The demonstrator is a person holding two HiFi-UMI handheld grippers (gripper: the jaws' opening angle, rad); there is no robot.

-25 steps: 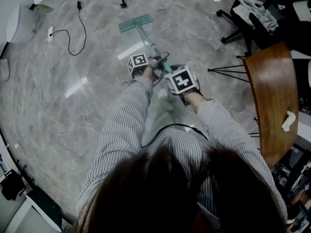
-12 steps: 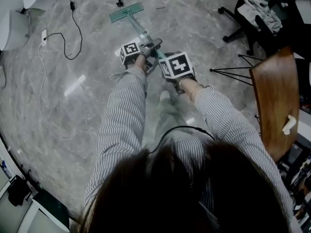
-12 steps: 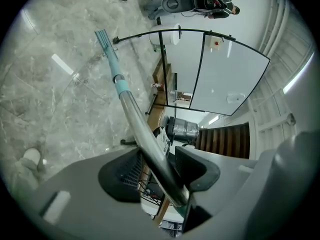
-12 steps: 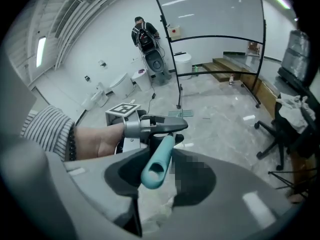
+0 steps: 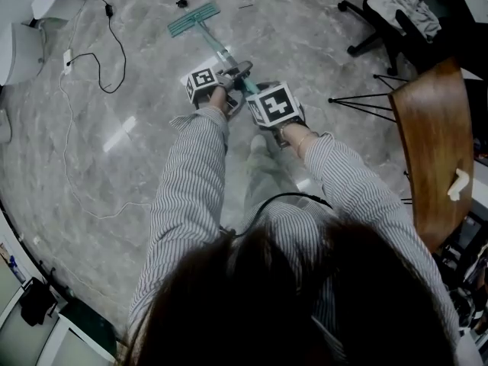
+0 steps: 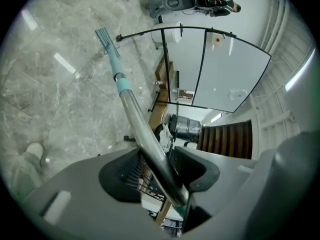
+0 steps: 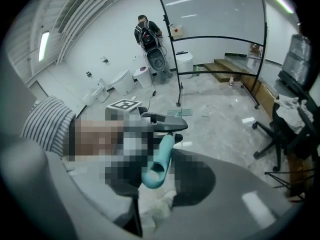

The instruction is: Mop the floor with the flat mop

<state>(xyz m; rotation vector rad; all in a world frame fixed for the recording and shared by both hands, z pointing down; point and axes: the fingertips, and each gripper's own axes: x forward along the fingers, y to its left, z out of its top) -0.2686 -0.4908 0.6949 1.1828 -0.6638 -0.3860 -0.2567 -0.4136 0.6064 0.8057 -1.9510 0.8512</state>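
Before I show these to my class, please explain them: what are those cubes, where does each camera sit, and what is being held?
A person, seen from a camera on the head looking down, holds a two-jaw gripper in each hand; the patterned cubes belong to them. The other two pictures come from cameras riding on the grippers. The left gripper clamps the metal mop handle; the right gripper grips its teal top end. The mop head rests on the grey floor, where a black cable also lies.

Bare floor (image 5: 114,174) left of flat mop (image 5: 194,19), cable (image 5: 123,52) trailing across it, wooden table (image 5: 431,151) close right, chair (image 5: 381,21) beyond
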